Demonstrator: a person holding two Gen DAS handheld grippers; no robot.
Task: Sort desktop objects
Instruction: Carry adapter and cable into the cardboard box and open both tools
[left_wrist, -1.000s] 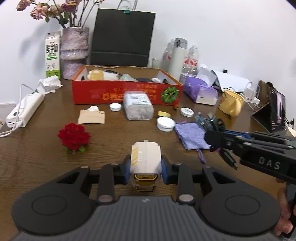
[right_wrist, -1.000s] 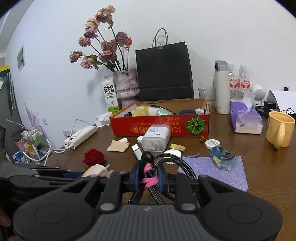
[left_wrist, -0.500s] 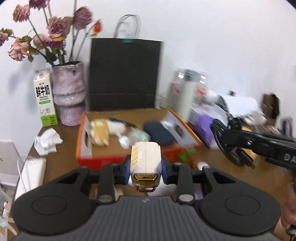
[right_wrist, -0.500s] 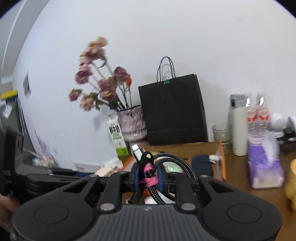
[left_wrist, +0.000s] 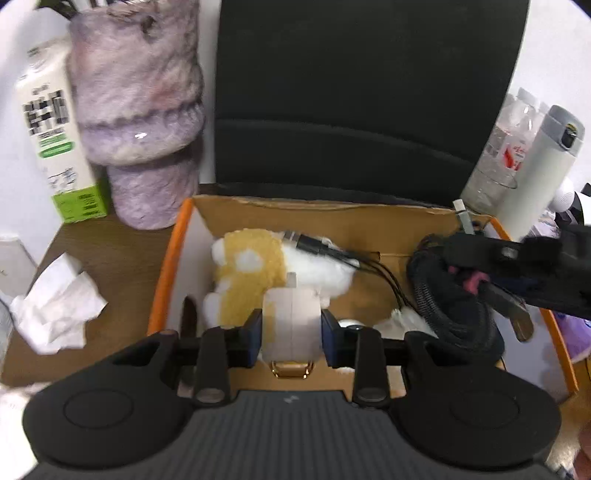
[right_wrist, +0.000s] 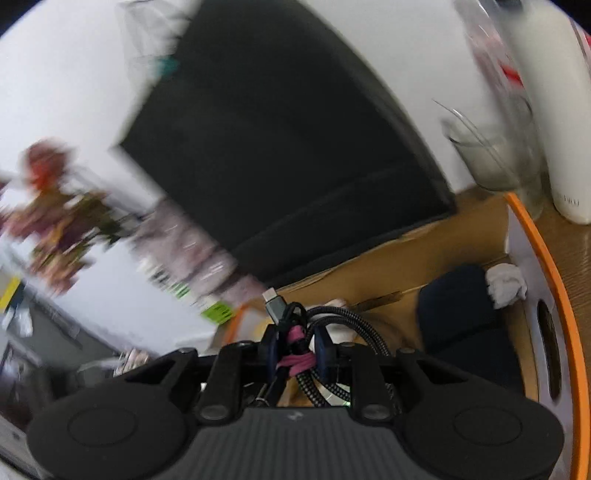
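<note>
The box (left_wrist: 168, 266) has an orange rim, white inner walls and a brown cardboard floor; inside lie a yellow-and-white plush toy (left_wrist: 255, 266) and a dark navy pouch (right_wrist: 458, 310). The left claw (left_wrist: 291, 334) has black arms with blue pads around a white charger (left_wrist: 291, 325) with a yellow marking and gold prongs, while the right claw (right_wrist: 295, 349) holds a black-and-grey braided cable (right_wrist: 332, 321) bound by a pink tie. Behind stand a mottled purple-and-white vase (left_wrist: 140, 114), a white-and-green carton (left_wrist: 55, 140), a black bag (left_wrist: 365, 96) and a white flask (left_wrist: 535, 170) on the brown wood-grain counter (left_wrist: 122, 258).
</note>
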